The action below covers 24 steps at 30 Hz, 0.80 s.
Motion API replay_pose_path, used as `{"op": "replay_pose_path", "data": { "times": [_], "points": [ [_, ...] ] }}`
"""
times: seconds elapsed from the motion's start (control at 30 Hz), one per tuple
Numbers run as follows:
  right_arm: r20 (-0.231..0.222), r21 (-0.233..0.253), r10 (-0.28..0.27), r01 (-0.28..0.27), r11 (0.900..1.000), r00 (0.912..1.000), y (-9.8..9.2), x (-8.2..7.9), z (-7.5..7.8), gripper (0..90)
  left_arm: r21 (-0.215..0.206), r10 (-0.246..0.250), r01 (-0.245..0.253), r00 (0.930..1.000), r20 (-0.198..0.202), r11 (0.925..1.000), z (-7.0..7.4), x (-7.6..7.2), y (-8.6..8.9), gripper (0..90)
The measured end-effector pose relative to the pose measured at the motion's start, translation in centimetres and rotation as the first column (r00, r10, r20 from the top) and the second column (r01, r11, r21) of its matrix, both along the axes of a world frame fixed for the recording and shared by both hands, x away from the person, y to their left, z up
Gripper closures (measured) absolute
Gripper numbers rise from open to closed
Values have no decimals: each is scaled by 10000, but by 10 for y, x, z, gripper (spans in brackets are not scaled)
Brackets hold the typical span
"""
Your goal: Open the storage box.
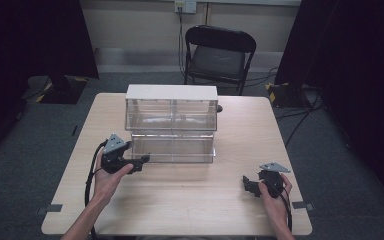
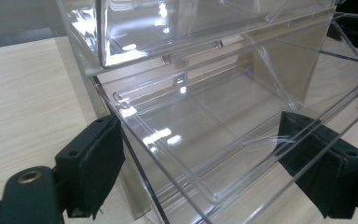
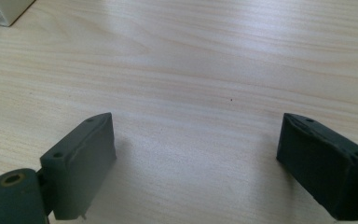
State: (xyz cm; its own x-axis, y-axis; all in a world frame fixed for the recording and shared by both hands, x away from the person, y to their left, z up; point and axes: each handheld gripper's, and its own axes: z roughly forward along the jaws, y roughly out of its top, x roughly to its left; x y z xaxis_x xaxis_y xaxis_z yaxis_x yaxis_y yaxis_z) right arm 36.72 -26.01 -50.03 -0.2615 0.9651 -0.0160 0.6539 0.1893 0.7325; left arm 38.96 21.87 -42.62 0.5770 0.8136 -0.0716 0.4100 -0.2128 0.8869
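The left gripper view cuts off the clear cabinet at the top, right and bottom edges. The lower drawer's transparent walls make it impossible to tell whether either jaw touches them. In the high view, both forearms are cut off at the bottom edge, and the cabinet hides a small dark object behind it.

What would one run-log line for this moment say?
left gripper: open, jaws astride clear drawer corner | right gripper: open, over bare table | drawer: lower one, partly out
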Motion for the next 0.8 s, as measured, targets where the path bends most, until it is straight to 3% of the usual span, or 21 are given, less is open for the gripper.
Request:
{"op": "replay_pose_path", "data": {
  "times": [0.8],
  "points": [
    [-4, 12, -6, 6, 10000, 10000, 0, 0, 0, 107, 92, 92, -91, 9999, -48, 9999, 6, 5, 0, 141]
  ]
}}
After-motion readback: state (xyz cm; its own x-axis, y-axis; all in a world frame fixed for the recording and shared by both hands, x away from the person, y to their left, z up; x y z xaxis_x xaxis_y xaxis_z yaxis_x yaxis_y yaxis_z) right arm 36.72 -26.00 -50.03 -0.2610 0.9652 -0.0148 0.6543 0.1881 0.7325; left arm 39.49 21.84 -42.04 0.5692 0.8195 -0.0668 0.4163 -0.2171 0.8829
